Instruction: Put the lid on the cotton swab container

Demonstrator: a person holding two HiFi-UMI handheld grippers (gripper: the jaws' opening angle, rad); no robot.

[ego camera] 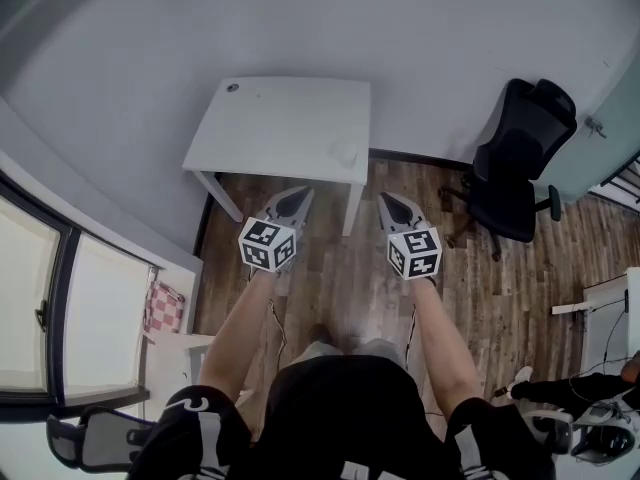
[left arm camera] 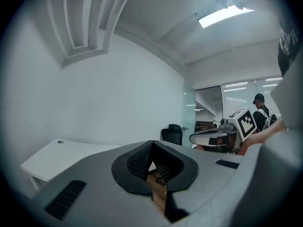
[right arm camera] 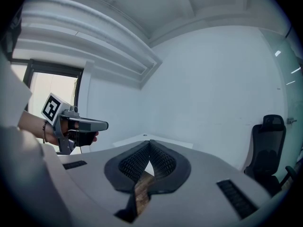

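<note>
Cotton swab container (ego camera: pixel 345 153): likely the small pale thing on the white table (ego camera: pixel 270 118), well ahead of us.
We judge it light, stiff, slippery plastic; take its lid, too small to tell here, by the rim. Left gripper (ego camera: pixel 297 194) and right gripper (ego camera: pixel 387 199): jaws together, empty.

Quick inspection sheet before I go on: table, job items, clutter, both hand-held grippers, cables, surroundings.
Surface: white table against the wall, mostly bare.
Job's things: one small pale object near the table's front right corner; too small to tell container from lid.
Clutter: small dark spot at the table's far left corner.
Grippers: left hand-held gripper and right hand-held gripper both shut, empty, held over the floor short of the table.
Cables: thin cable by the left forearm.
Surroundings: wood floor, black office chair to the right, window and checked cloth to the left.
</note>
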